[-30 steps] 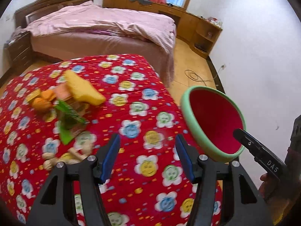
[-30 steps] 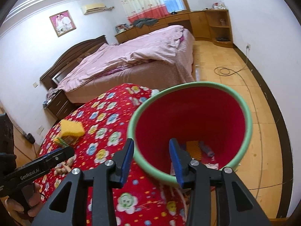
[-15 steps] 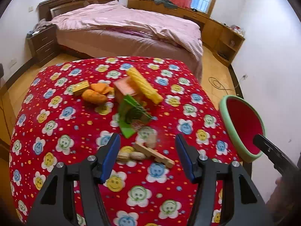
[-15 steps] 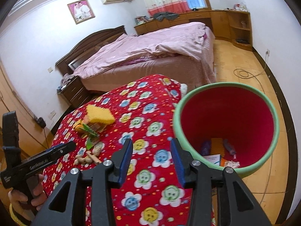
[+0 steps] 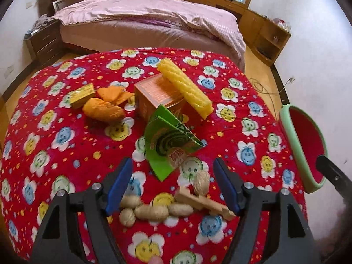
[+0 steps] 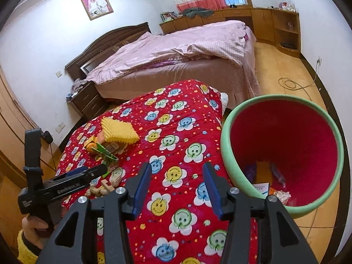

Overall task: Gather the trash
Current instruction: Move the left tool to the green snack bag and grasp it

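Observation:
Trash lies on the red flowered tablecloth [image 5: 66, 154]: peanuts [image 5: 151, 212], a wooden piece [image 5: 204, 202], a green mosquito-coil box [image 5: 167, 140], an orange box [image 5: 158, 96] with a yellow foam piece [image 5: 184, 85] on it, orange peels [image 5: 103, 110] and a small yellow box [image 5: 82, 94]. My left gripper [image 5: 172, 187] is open and empty just above the peanuts. My right gripper [image 6: 177, 187] is open and empty over the table's right part, beside the red bin with a green rim [image 6: 283, 145], which holds some trash. The bin also shows in the left wrist view [image 5: 305, 145].
A bed with a pink cover [image 6: 176, 52] stands behind the table. A nightstand [image 6: 88, 101] is at the left of the bed, wooden cabinets [image 6: 275, 24] along the far wall. A cable [image 6: 290, 83] lies on the wooden floor.
My left gripper has swung left from the bin and moved down toward the peanuts. My right gripper has drawn back and left from over the bin. Both stayed open.

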### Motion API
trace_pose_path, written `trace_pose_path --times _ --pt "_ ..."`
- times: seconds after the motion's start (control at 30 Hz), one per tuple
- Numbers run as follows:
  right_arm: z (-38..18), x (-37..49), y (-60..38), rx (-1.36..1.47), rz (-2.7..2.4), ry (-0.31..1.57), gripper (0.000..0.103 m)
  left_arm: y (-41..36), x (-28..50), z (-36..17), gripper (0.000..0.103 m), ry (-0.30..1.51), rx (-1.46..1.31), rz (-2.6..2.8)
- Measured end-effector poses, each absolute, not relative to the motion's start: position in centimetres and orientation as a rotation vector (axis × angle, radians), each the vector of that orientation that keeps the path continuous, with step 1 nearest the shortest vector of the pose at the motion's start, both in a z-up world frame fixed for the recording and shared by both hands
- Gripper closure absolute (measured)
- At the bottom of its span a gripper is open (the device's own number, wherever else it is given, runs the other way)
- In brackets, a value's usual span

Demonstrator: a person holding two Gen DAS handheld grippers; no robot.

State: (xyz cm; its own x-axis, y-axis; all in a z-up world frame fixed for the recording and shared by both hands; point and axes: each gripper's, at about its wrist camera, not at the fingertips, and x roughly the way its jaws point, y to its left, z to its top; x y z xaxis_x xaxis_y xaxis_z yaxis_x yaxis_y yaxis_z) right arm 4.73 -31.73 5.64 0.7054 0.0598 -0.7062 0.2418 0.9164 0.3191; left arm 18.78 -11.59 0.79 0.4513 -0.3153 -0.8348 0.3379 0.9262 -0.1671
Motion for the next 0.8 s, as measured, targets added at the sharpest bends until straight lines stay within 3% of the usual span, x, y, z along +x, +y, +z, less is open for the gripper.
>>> trace_pose_path --times 0.47,0.53,0.8 --pt "4.2 7.3 -31.9 0.410 -0.116 0.825 0.051 -12.9 21.6 -1.7 0.029 1.000 0.076 -0.361" --pt "4.1 7.5 -31.8 0.406 -0.116 0.827 0.051 -12.8 21.8 -1.7 0.036 0.995 0.068 -0.355" --pt "3.9 8.8 -30.7 0.391 -0.097 0.841 0.051 -10.3 21.0 -0.5 0.037 0.965 0.016 -0.355"
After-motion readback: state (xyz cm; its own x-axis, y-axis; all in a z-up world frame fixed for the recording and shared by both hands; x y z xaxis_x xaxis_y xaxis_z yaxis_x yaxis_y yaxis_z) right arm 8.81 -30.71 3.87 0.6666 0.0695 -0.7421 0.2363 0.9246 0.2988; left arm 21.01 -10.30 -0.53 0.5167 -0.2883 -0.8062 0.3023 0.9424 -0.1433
